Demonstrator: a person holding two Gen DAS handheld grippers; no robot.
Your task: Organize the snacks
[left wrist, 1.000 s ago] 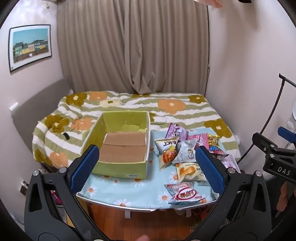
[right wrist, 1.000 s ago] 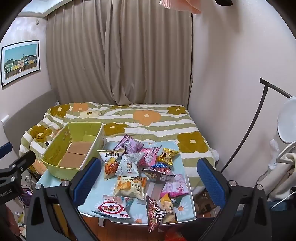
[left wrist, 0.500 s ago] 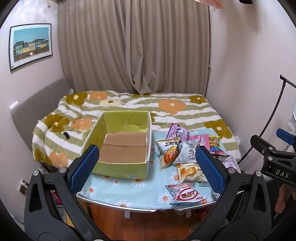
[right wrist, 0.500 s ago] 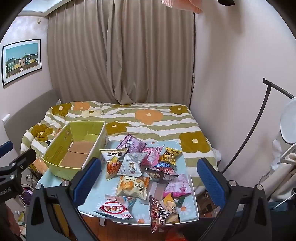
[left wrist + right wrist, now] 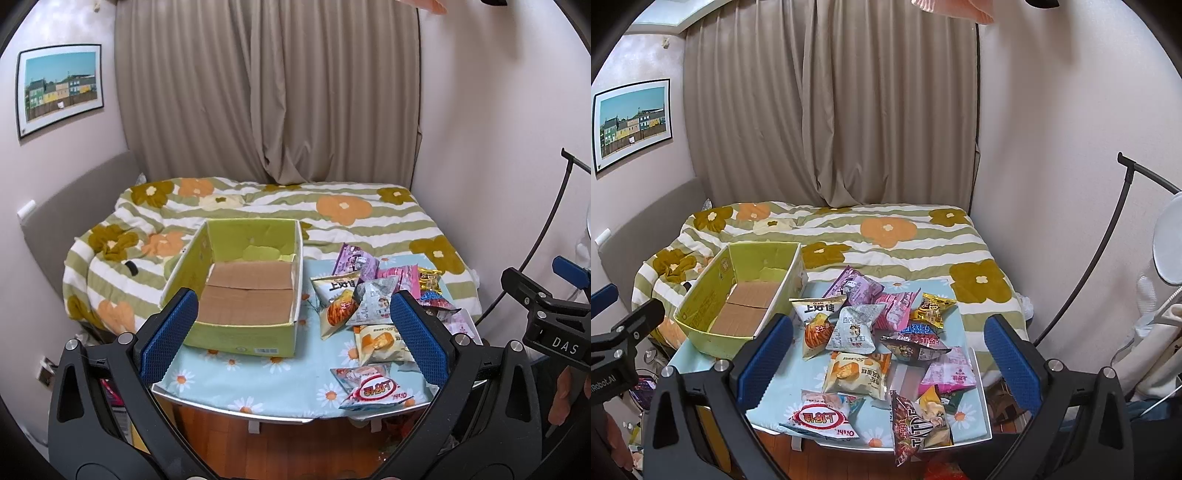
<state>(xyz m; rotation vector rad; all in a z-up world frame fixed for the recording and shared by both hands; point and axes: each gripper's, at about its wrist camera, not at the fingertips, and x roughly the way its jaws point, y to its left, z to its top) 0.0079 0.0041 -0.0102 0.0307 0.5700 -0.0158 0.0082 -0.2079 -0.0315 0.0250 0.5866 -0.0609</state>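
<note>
An empty green cardboard box (image 5: pixel 240 317) (image 5: pixel 713 332) stands on the left of a small table with a daisy-print cloth (image 5: pixel 258 380) (image 5: pixel 783 373). Several snack packets lie in a pile (image 5: pixel 373 299) (image 5: pixel 871 332) on the table's right half; a red-and-white packet (image 5: pixel 371 389) (image 5: pixel 822 415) lies at the front edge. My left gripper (image 5: pixel 291 332) hangs open in front of the table, nothing between its blue pads. My right gripper (image 5: pixel 888 360) is open too, held before the snack pile and touching nothing.
Behind the table is a bed with a flowered striped cover (image 5: pixel 332 210). A curtain (image 5: pixel 266 92) and walls close the back and right. A black lamp stand (image 5: pixel 1082 266) leans at the right. Wooden floor (image 5: pixel 295 443) shows under the table's front edge.
Both grippers have drifted slightly; the table and snacks sit a little lower in each view. Nothing has been taken hold of or moved.
</note>
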